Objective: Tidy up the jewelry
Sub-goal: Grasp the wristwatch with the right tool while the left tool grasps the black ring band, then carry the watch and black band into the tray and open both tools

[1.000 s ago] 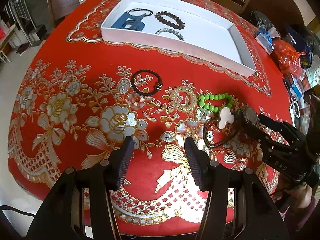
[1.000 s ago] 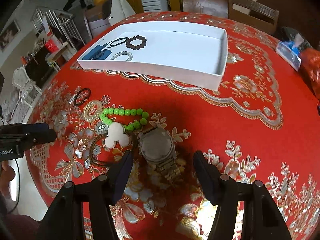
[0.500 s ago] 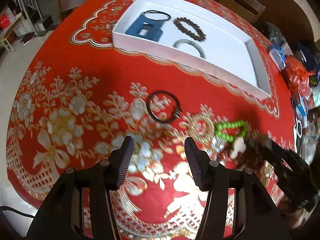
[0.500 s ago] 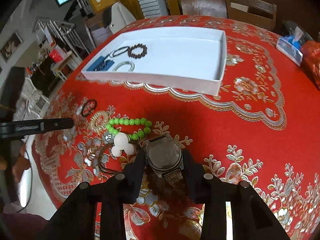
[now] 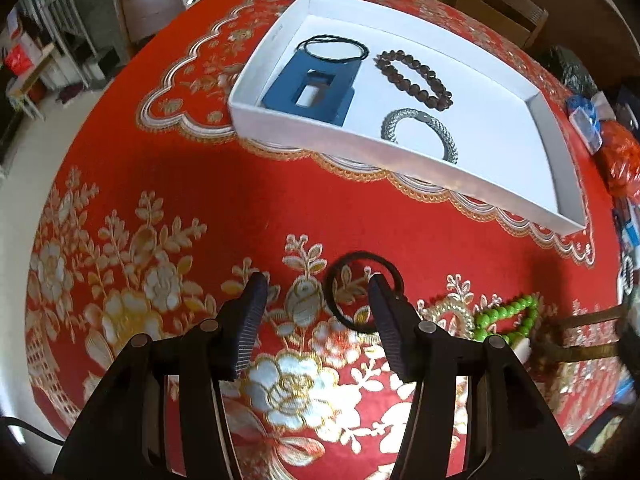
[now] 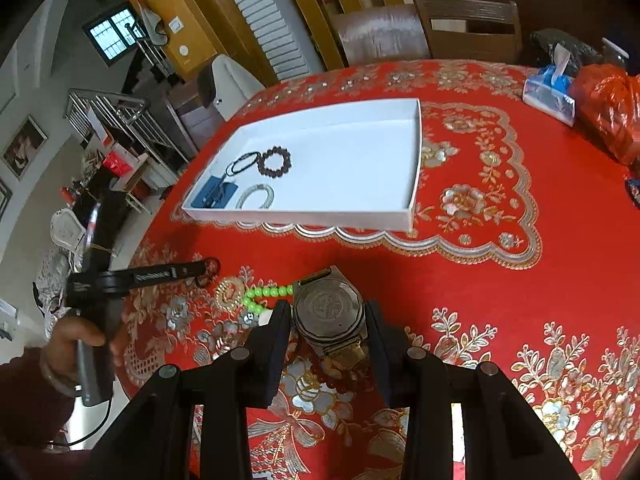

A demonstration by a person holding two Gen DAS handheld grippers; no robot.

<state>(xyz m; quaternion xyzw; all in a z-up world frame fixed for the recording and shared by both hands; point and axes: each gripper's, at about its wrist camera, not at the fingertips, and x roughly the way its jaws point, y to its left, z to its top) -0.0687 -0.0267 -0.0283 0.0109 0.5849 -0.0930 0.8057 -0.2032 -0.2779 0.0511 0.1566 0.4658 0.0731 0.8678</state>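
Note:
My right gripper [image 6: 326,312] is shut on a metal wristwatch [image 6: 329,311] and holds it above the red tablecloth. My left gripper [image 5: 318,290] is open, low over the cloth, with its right finger over a black ring bracelet [image 5: 348,268]. The left gripper also shows in the right wrist view [image 6: 200,270]. A green bead bracelet [image 5: 510,312] lies to the right, with a white charm beside it. The white tray [image 5: 320,132] holds a black cord, a dark bead bracelet [image 5: 414,76], a silver mesh bracelet [image 5: 420,132] and a blue card [image 5: 312,94].
A tissue pack [image 6: 550,94] and an orange bag [image 6: 608,108] sit at the table's far right. Wooden chairs [image 6: 468,28] stand behind the table. A red bead strand [image 6: 332,380] lies under the watch.
My right gripper closed on the watch and lifted it off the cloth. My left gripper moved forward and right, down to the black ring bracelet.

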